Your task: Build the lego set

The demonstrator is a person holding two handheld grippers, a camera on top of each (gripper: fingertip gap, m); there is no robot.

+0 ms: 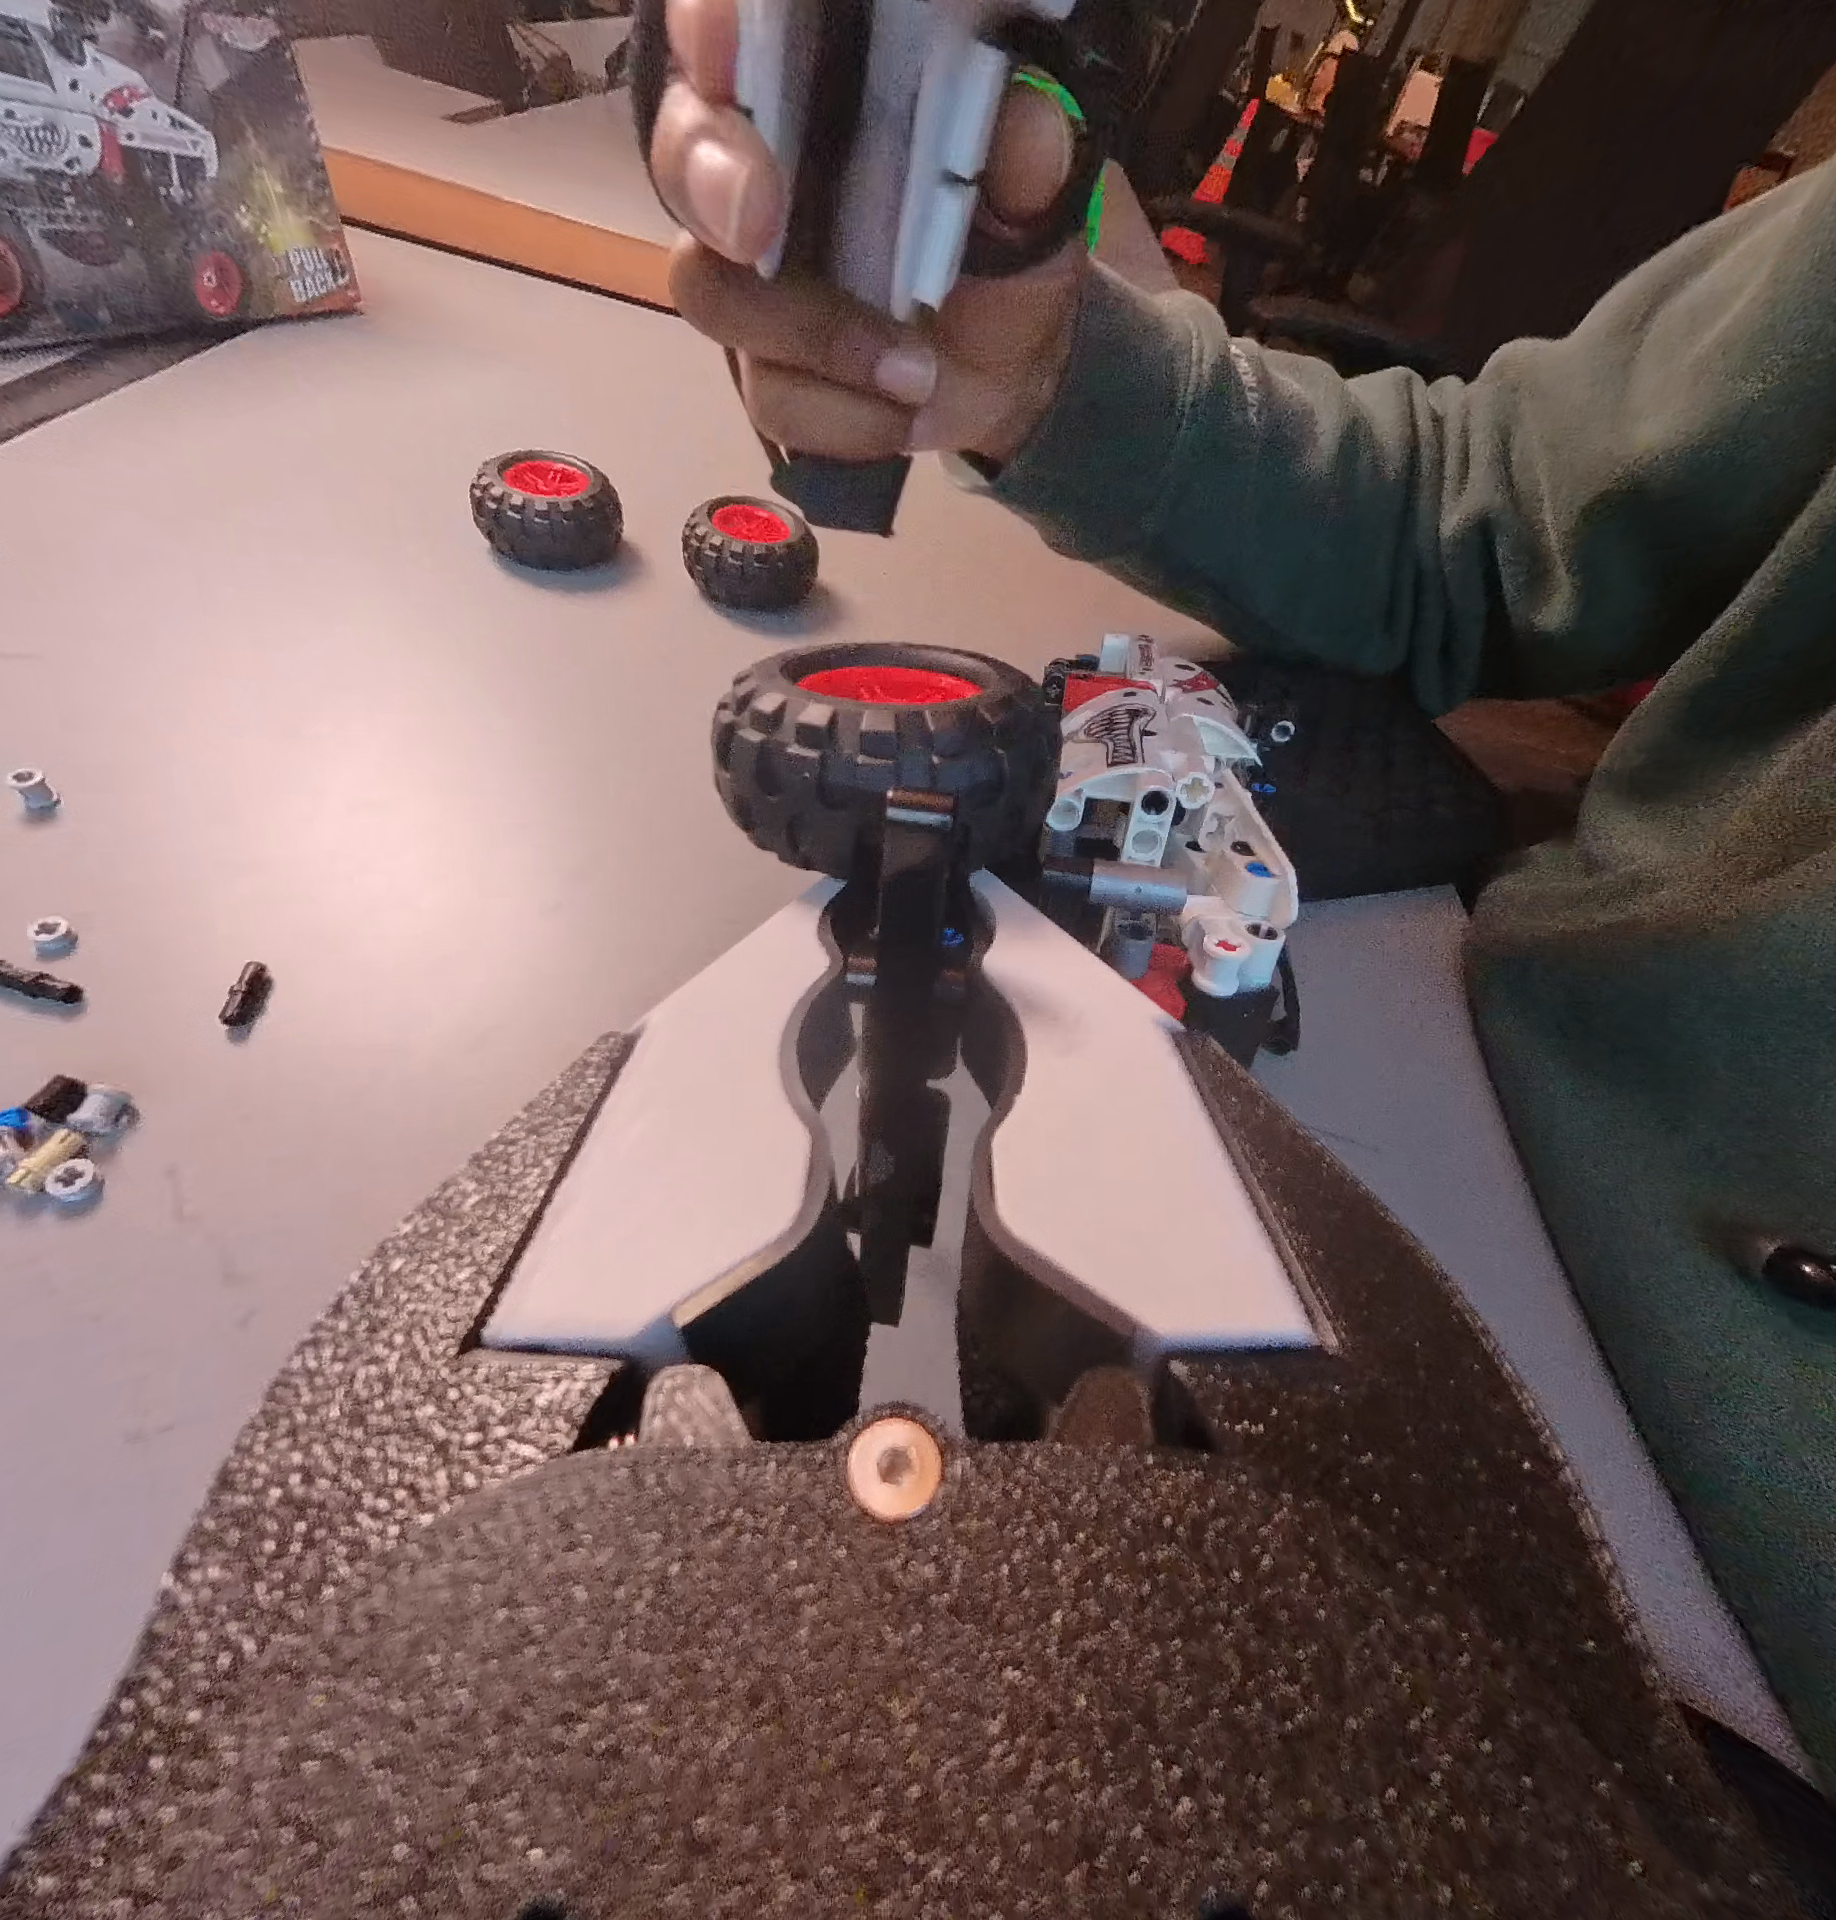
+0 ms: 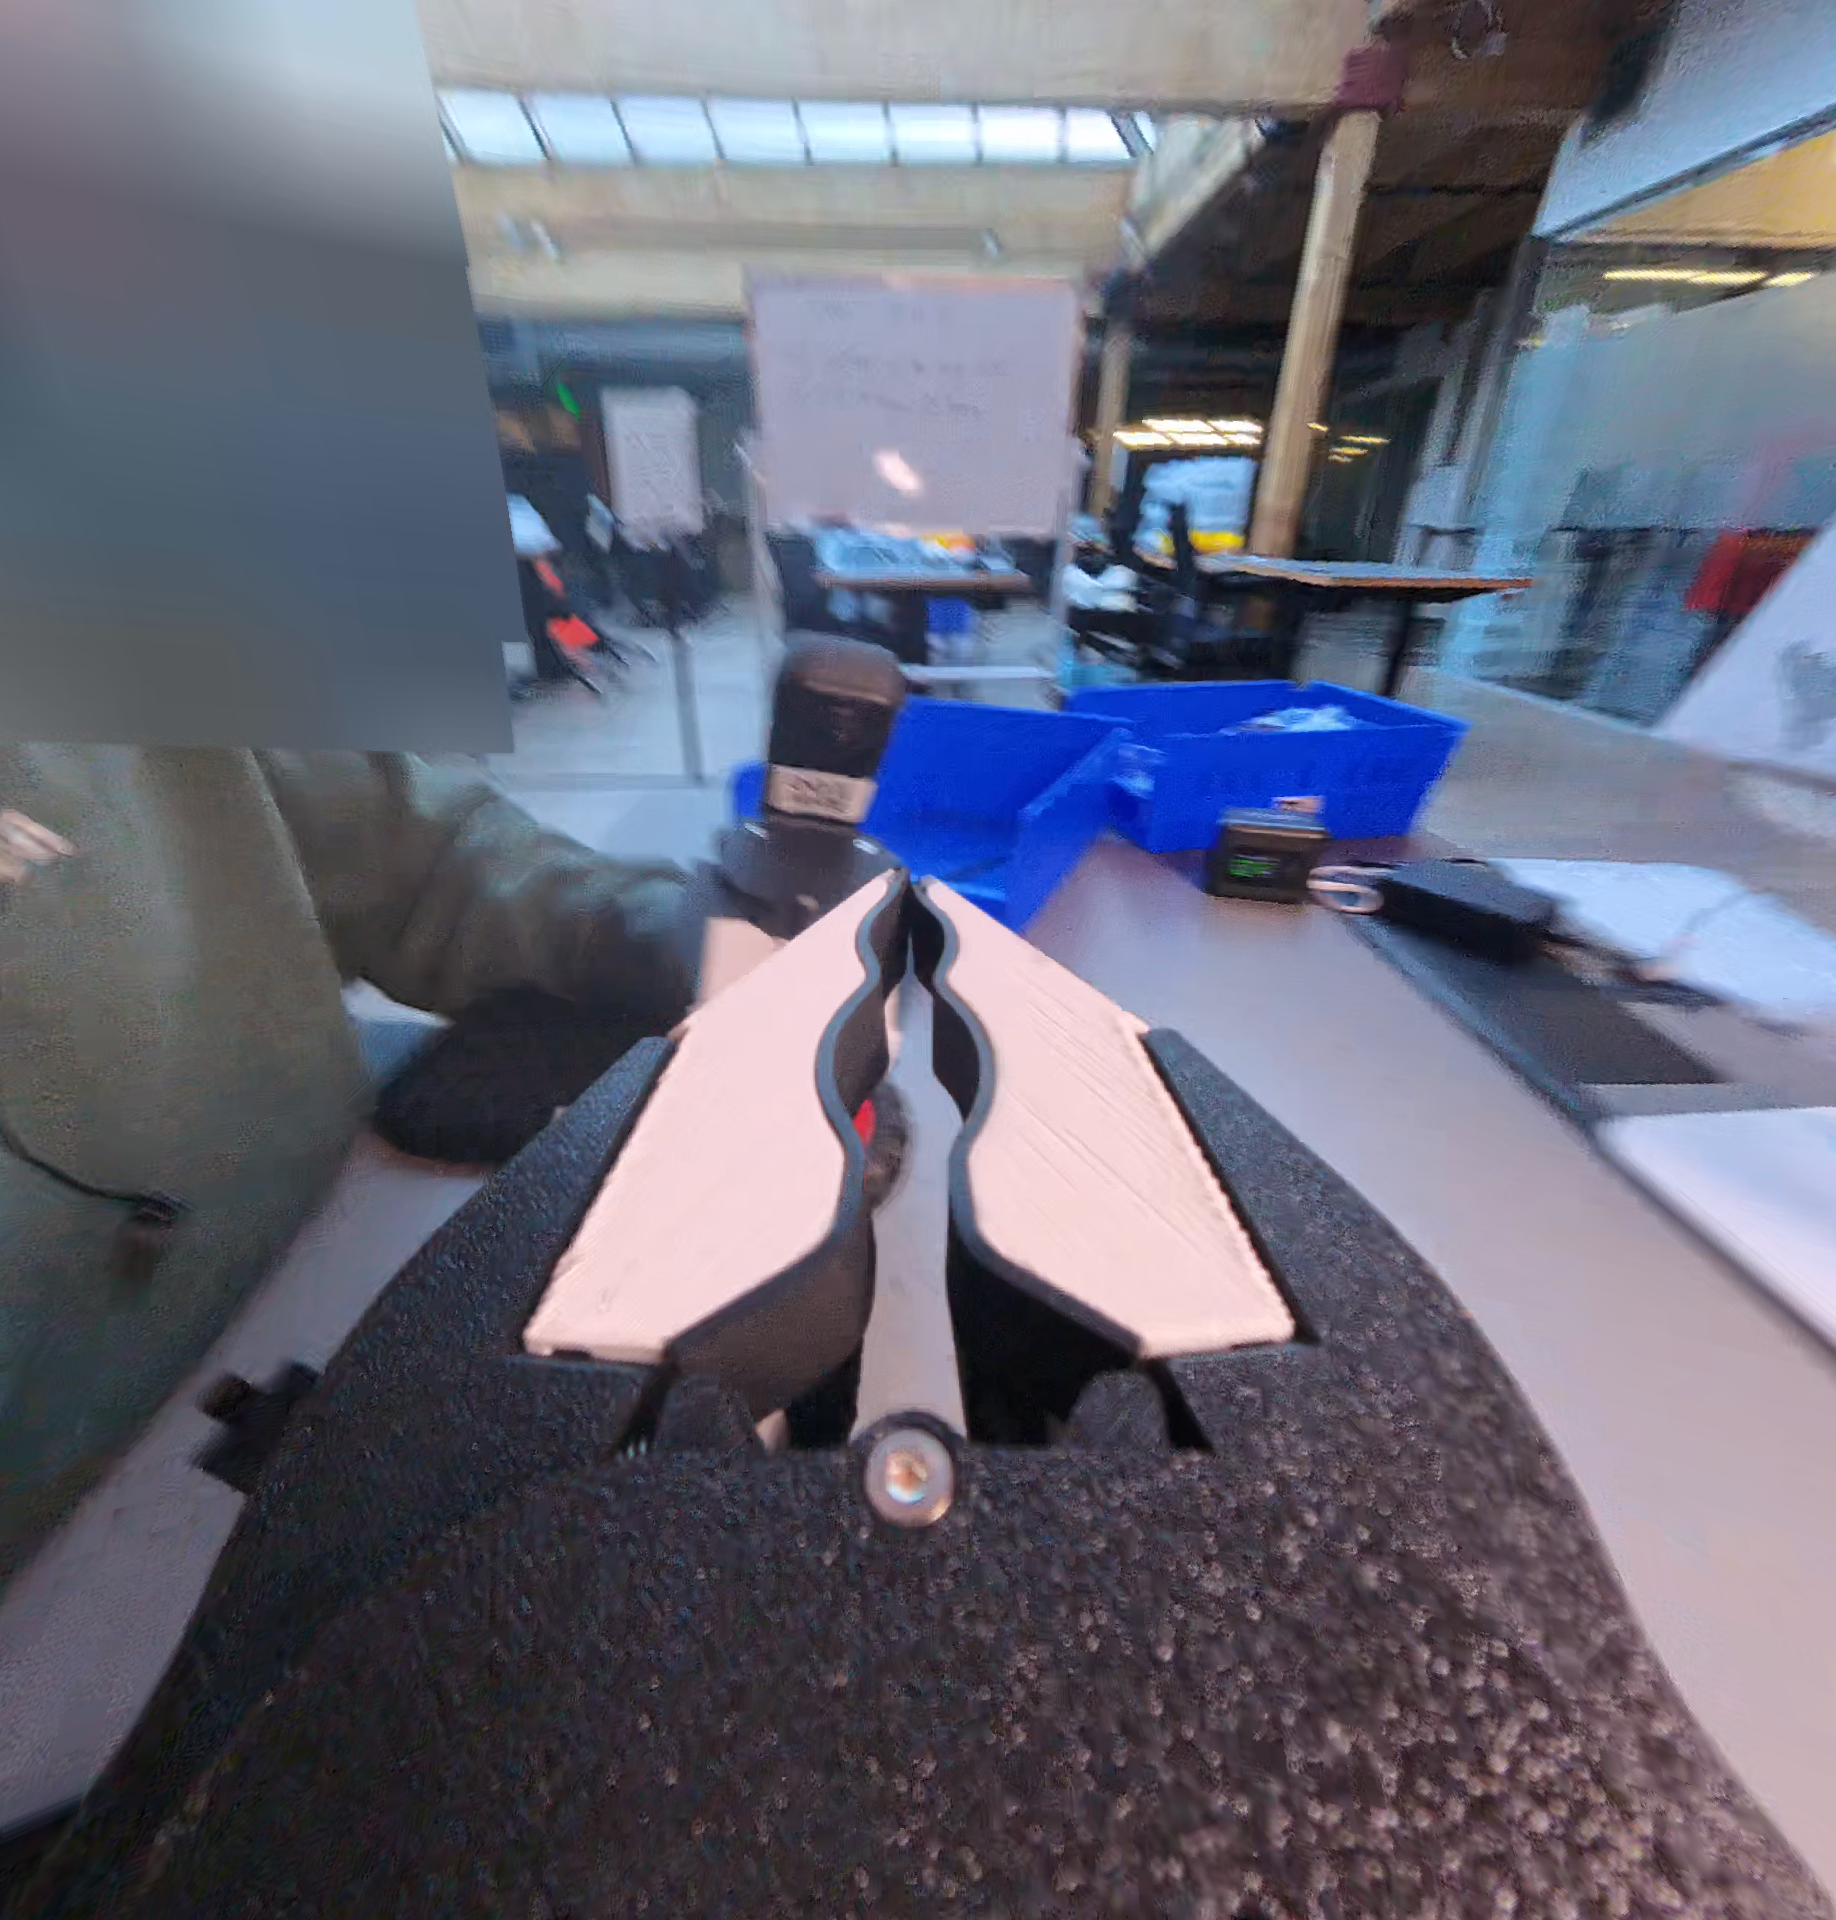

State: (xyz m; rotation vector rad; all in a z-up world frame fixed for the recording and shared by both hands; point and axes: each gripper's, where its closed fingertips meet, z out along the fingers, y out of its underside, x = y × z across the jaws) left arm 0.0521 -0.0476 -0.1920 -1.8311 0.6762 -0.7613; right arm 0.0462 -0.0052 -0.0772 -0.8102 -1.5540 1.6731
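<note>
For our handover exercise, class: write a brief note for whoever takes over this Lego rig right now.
Left gripper: jaws shut on a thin black part, tips against the big wheel beside the truck body.
Right gripper: jaws shut, nothing seen in them, held above the table.
Done: body partly built; I cannot tell whether the big wheel is seated.
Left: left loose wheel, right loose wheel, small parts.

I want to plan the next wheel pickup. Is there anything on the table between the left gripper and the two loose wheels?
Yes. The left gripper is closed against a large red-hubbed wheel beside the truck chassis, directly ahead of its tips. The two loose wheels lie beyond it on bare grey table. The right gripper hangs above them.
</note>
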